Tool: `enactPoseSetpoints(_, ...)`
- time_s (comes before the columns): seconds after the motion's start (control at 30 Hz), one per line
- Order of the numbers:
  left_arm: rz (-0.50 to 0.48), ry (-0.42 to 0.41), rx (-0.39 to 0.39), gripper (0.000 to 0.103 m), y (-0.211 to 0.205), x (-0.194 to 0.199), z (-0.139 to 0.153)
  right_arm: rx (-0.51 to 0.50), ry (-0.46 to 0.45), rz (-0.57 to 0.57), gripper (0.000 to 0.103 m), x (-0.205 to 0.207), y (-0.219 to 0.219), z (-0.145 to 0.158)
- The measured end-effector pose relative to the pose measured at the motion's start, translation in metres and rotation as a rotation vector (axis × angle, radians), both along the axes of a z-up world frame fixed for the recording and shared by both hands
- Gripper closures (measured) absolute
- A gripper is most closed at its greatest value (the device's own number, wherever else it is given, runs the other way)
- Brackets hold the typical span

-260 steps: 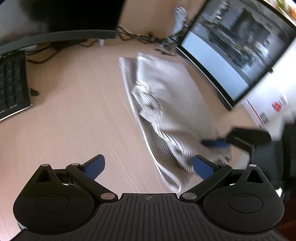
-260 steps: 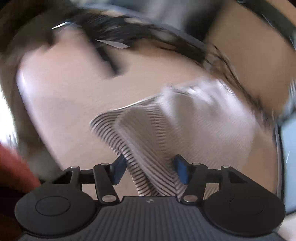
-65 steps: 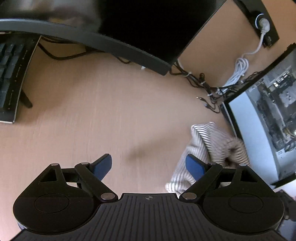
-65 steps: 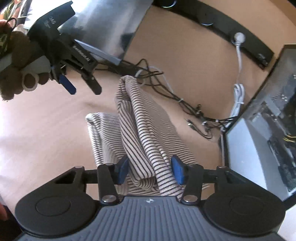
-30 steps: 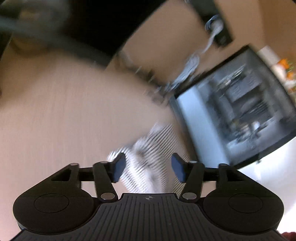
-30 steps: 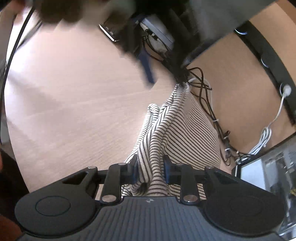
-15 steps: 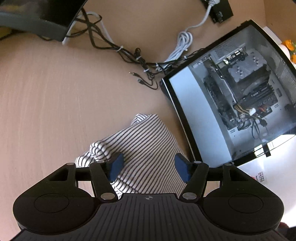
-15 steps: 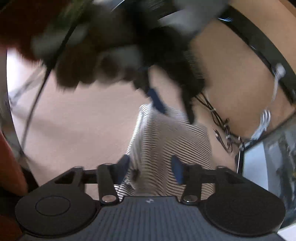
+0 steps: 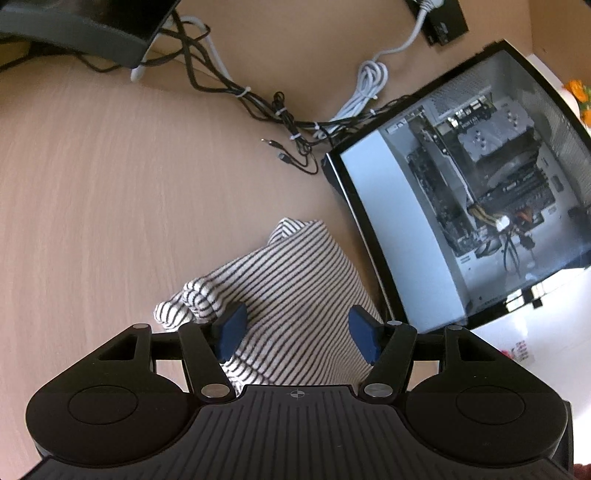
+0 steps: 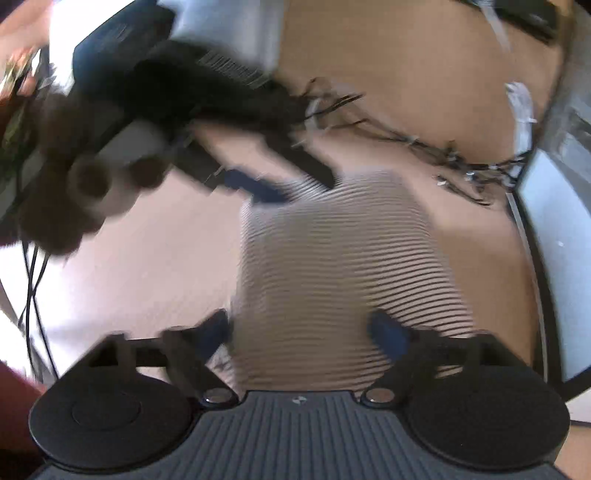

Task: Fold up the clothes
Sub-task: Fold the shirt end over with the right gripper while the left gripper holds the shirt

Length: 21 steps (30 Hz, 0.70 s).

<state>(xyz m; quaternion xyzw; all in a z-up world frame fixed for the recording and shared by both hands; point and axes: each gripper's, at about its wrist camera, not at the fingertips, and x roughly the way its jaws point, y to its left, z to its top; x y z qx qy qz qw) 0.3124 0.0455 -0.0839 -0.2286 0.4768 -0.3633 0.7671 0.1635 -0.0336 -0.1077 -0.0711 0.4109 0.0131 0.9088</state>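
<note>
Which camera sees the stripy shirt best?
The left wrist view: the stripy shirt is sharp there, lying folded beside the computer case with a bunched corner at its left. The right wrist view shows more of it, but blurred.

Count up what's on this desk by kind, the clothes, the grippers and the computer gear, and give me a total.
Striped garments: 1
Grippers: 2, left gripper and right gripper
Glass-sided computer cases: 1
Monitors: 1
Coiled white cables: 1
Total: 6
</note>
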Motion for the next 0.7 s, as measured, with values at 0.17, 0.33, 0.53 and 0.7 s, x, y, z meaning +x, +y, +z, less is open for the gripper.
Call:
enactPoseSetpoints(0.17,0.004,-0.018,0.016,0.036,-0.002,-0.002,0.001,-0.071,0.025,0.013,0.0,0.002,0.02,-0.006)
enactPoseSetpoints(0.33,0.008,-0.012,0.013,0.036,-0.002,0.0,0.0,0.141,-0.008,0.011,0.0,-0.002,-0.012,0.041)
enactPoseSetpoints(0.53,0.011,-0.005,0.005,0.036,-0.001,0.0,-0.001,0.215,-0.128,-0.122,0.0,0.009,-0.062,0.075)
enactPoseSetpoints(0.7,0.003,0.0,-0.005,0.036,0.001,0.001,-0.002,0.128,0.053,-0.245,0.0,0.042,-0.071,0.022)
